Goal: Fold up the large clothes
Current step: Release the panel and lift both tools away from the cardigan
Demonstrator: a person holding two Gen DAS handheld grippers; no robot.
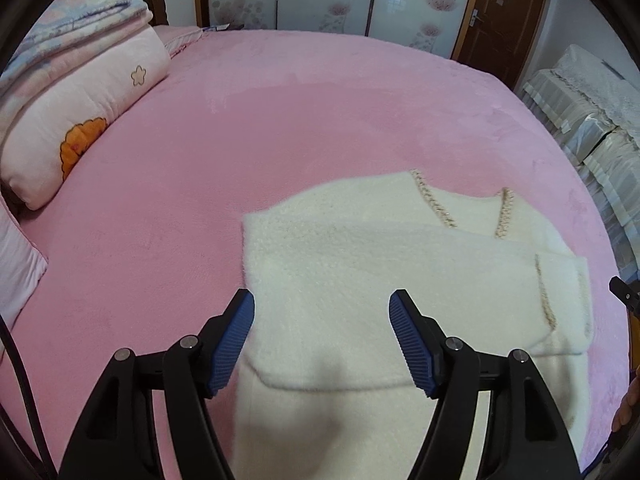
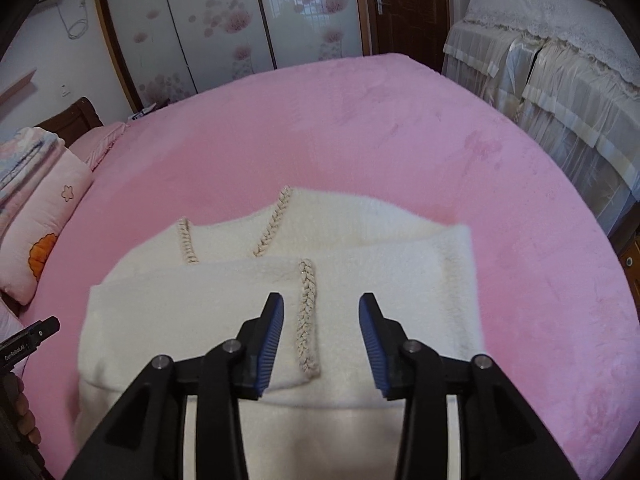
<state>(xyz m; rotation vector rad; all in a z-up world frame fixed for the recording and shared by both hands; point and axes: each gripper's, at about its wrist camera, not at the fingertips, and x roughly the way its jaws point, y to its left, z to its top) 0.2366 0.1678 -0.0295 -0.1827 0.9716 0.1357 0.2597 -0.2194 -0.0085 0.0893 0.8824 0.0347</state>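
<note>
A cream fluffy garment (image 1: 360,272) with braided trim lies on the pink bed (image 1: 280,128), its sleeves folded across the body. My left gripper (image 1: 322,304) hovers above its left half, jaws wide apart, with nothing between the blue pads (image 1: 232,344). In the right wrist view the same garment (image 2: 224,304) fills the lower middle, with a trimmed sleeve cuff (image 2: 306,316) on top. My right gripper (image 2: 321,306) hangs above that cuff, open, its pads off the fabric. The tip of the other gripper shows at each view's edge.
Folded pink quilts and a pillow (image 1: 76,92) are stacked at the bed's left. Cloth-covered furniture (image 2: 560,72) stands along the right. Sliding wardrobe doors (image 2: 240,20) and a brown door (image 1: 504,12) are behind the bed. A hand (image 2: 20,408) shows at the lower left edge.
</note>
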